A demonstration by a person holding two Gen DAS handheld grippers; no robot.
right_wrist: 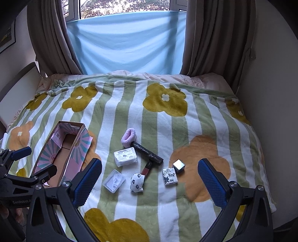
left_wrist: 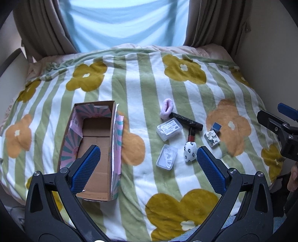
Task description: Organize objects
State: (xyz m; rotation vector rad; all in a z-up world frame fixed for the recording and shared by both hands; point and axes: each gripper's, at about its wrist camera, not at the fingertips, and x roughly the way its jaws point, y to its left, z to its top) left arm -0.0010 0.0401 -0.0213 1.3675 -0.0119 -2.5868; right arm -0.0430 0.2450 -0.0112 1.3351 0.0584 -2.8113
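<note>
Both your left claw (left_wrist: 148,163) and right claw (right_wrist: 150,177) hang spread and empty above the bed. The patterned pouch (right_wrist: 136,182) looks soft and light; pinch it across its middle. The box (left_wrist: 93,149) stands empty.

I see my right gripper (right_wrist: 150,183) spread wide above the bed (right_wrist: 204,134), a patterned pouch (right_wrist: 136,182) just ahead between its fingers, the open box (right_wrist: 74,149) off left

A home bedroom: a bed (right_wrist: 214,115) fills the room, spread with a fleecy green-striped flower blanket (right_wrist: 130,115). Brown curtains (right_wrist: 214,37) hang at a window (right_wrist: 119,7), its lower part covered by a pale blue sheet (right_wrist: 128,42).
</note>
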